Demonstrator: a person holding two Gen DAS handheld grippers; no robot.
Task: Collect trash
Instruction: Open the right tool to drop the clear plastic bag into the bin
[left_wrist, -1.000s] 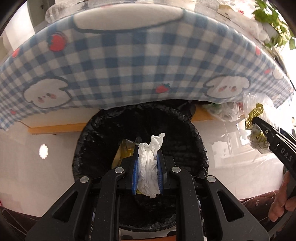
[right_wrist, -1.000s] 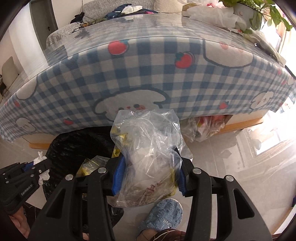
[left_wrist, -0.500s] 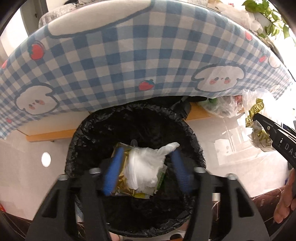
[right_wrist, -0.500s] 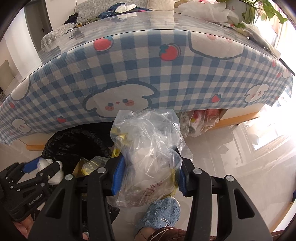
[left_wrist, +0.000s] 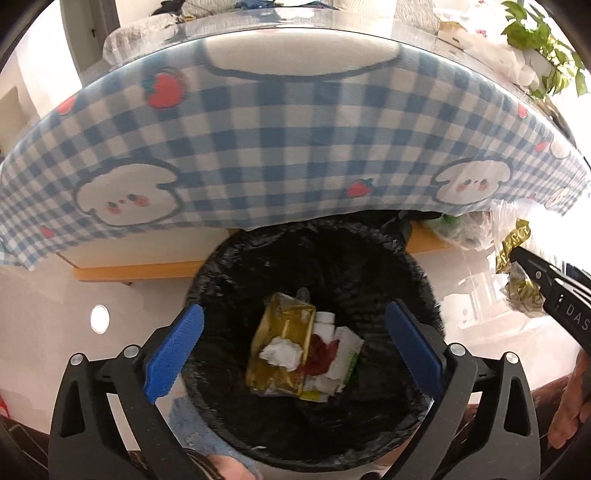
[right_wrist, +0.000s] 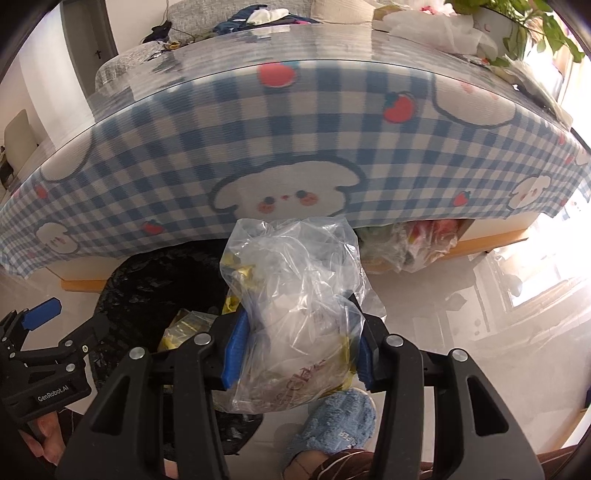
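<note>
Your left hand-held gripper (left_wrist: 293, 345) stands wide open over the bin (left_wrist: 413, 269) with nothing between its blue pads; its jaws have just been opening. The white tissue (left_wrist: 280, 354) now lies inside the bin, on the yellow wrapper (left_wrist: 280, 328), at about the centre of the left wrist view. That piece is done.

Your right hand-held gripper (right_wrist: 297, 349) is half closed on the clear plastic bag (right_wrist: 291, 295) of scraps, pads pressing both sides. In the right wrist view the bag hangs at twelve o'clock from the pads, with the bin at nine to ten o'clock of it, so I judge it is not yet over the opening. Dropping it in is what remains.

More plastic bags (right_wrist: 410, 247) sit under the counter (right_wrist: 295, 122) at two o'clock; whether they count as trash I cannot tell.

A second ago the left pads were clamped on the tissue, held upright above the bin; half a second ago it was falling between the parting pads. The right grip looks unchanged.
</note>
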